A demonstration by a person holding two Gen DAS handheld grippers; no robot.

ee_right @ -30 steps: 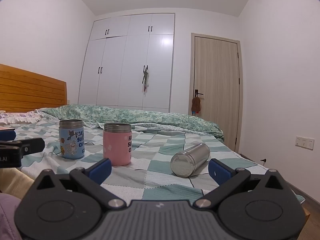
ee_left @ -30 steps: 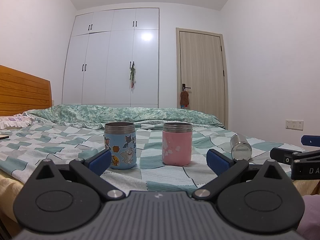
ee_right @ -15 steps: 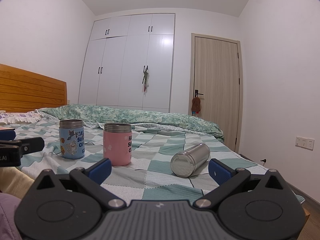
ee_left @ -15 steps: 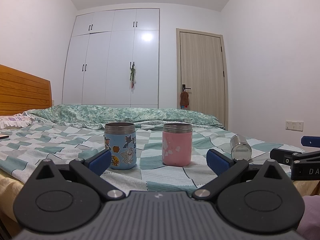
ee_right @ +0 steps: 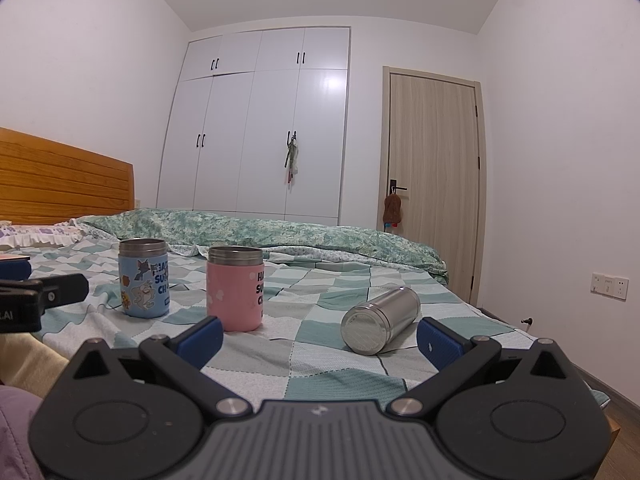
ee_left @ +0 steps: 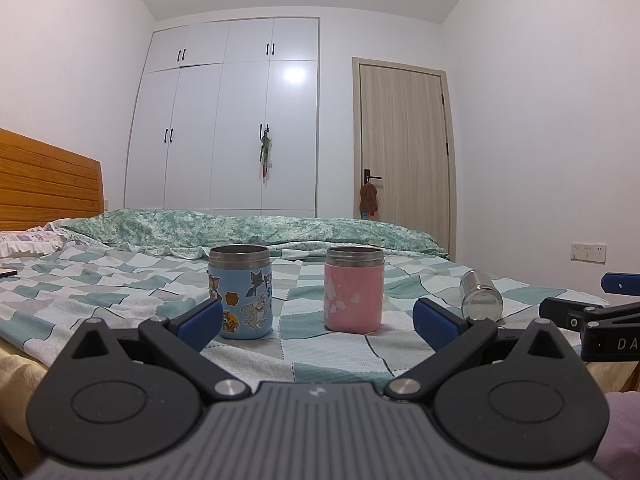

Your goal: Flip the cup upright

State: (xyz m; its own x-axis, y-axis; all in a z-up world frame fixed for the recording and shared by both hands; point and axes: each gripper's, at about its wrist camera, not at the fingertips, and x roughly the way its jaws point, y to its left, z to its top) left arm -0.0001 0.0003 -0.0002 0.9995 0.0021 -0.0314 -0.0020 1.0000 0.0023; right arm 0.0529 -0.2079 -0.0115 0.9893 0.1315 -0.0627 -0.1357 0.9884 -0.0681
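A bare steel cup [ee_right: 380,320] lies on its side on the checked bedspread [ee_right: 320,364], its flat end towards me; it also shows in the left wrist view [ee_left: 480,300] at the right. A blue cartoon cup [ee_left: 241,291] and a pink cup [ee_left: 353,289] stand upright to its left, also seen in the right wrist view as the blue cup [ee_right: 144,278] and pink cup [ee_right: 235,288]. My right gripper [ee_right: 318,340] is open and empty, just short of the steel cup. My left gripper [ee_left: 318,326] is open and empty before the two upright cups.
A rumpled green quilt [ee_left: 240,232] lies across the far side of the bed. A wooden headboard [ee_left: 44,184] is at the left, a white wardrobe [ee_left: 228,120] and a door [ee_left: 404,152] behind. The bed's right edge drops to the floor [ee_right: 624,412].
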